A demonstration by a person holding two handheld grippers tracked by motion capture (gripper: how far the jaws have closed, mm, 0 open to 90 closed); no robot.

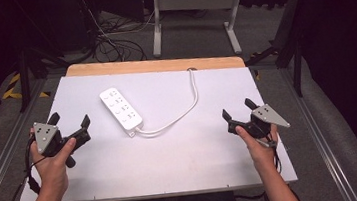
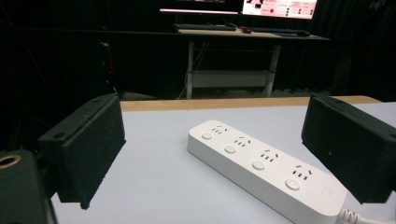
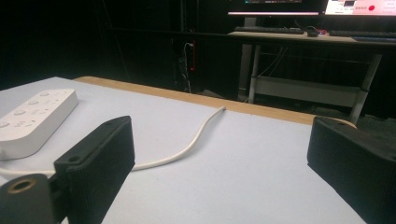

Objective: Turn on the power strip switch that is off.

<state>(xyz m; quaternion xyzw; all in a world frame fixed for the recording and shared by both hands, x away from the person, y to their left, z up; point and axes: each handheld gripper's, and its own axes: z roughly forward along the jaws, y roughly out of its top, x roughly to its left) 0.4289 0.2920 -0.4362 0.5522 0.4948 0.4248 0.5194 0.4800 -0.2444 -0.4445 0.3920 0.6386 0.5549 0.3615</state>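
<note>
Lying mid-table, white power strip [image 1: 121,111], left tool [image 1: 70,121] wide open and empty, right tool [image 1: 238,109] likewise, both well apart from it.

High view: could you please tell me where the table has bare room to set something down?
The near strip of the table between the left gripper and right gripper is bare, and the far-left corner. The power strip and its cable crowd the middle.

Each hand holds a black gripper. The left gripper [image 1: 71,125] and the right gripper [image 1: 238,109] each have two thick, blocky black jaws with a small round screw hole, a grey three-cornered plate with dark dots on top, and a thin black cable hanging down. The arms are bare.
</note>
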